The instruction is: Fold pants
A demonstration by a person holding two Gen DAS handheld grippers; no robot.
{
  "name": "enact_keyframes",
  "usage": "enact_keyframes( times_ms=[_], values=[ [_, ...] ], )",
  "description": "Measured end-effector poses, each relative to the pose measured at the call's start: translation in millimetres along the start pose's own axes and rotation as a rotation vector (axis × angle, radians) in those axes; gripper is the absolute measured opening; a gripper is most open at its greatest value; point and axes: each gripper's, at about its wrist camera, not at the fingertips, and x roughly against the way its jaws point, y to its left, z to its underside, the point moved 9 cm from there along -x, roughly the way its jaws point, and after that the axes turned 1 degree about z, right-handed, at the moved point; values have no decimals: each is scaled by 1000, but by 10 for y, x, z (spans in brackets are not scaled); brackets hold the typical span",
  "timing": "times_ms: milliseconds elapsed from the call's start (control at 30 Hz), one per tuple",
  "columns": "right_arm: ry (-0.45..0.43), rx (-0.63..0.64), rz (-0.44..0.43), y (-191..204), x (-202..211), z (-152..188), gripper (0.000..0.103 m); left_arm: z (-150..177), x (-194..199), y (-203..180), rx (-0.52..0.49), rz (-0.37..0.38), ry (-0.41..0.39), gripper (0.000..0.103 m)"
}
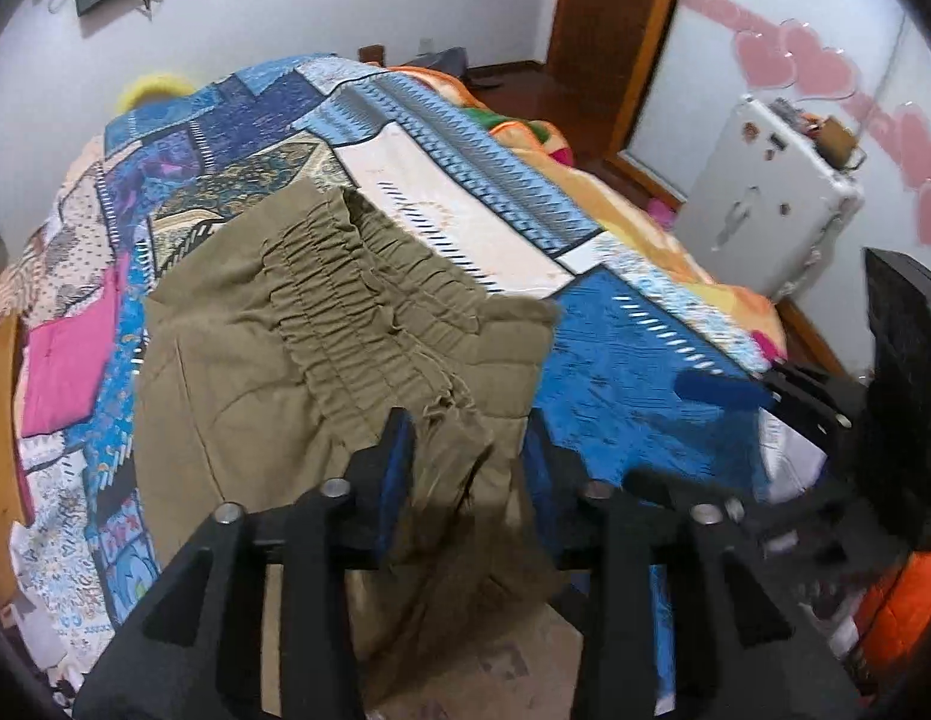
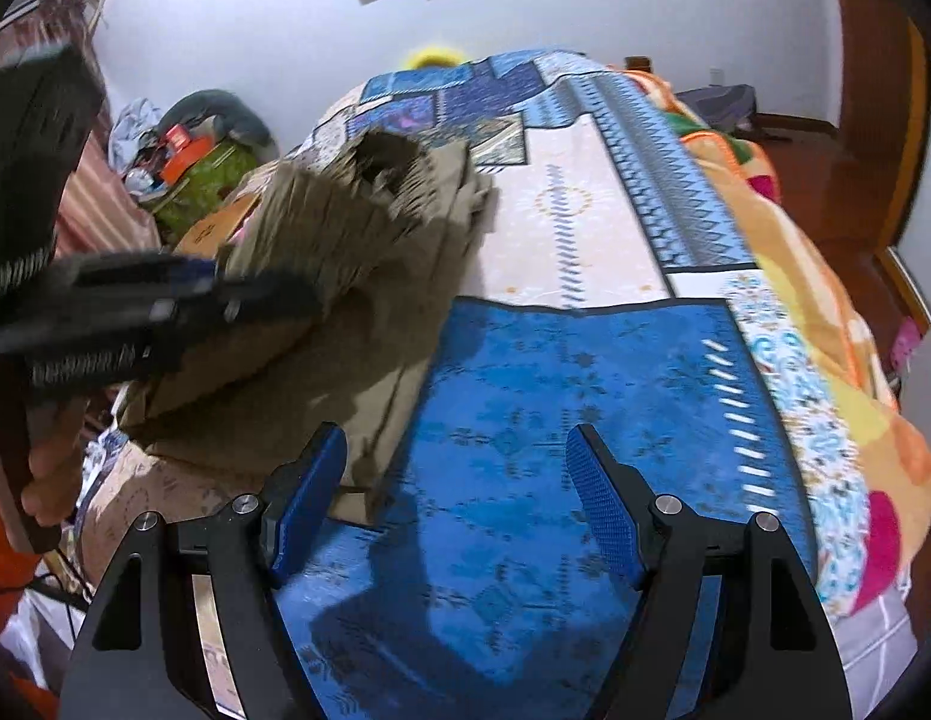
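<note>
Olive-green pants [image 1: 321,330] with a gathered elastic waistband lie on the patchwork bedspread [image 1: 621,360]. My left gripper [image 1: 465,438] is shut on the waistband's near end and holds it lifted. In the right wrist view the pants [image 2: 345,228] hang raised at the left, held by the left gripper [image 2: 213,294]. My right gripper [image 2: 459,468] is open and empty above the blue patch of the bedspread [image 2: 555,396], its left finger beside the pants' lower edge. The right gripper also shows in the left wrist view [image 1: 765,384], at the right.
A white fridge [image 1: 765,204] stands right of the bed, next to a wooden door frame [image 1: 615,30]. An orange blanket [image 2: 825,300] lies along the bed's right side. Clutter and boxes [image 2: 195,180] sit left of the bed. A yellow object [image 1: 153,87] is at the bed's far end.
</note>
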Motion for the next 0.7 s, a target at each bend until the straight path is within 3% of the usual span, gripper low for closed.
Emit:
enact_keyframes(
  times_ms=[67, 233, 333, 467, 567, 700],
  values=[
    [-14, -11, 2, -38, 65, -37, 72, 5, 163, -11, 4, 12, -35, 55],
    [-61, -8, 4, -6, 196, -198, 72, 55, 452, 311, 23, -91, -111, 64],
    [-83, 16, -4, 96, 189, -335, 72, 231, 428, 675, 59, -197, -79, 64],
    [-97, 46, -33, 288, 84, -484, 73, 563, 312, 1030, 125, -250, -18, 64],
    [-95, 52, -57, 428, -67, -542, 73, 815, 211, 1123, 156, -239, 19, 65],
    [-44, 48, -53, 503, -351, -473, 73, 953, 227, 1179, 188, -228, -17, 73]
  ],
)
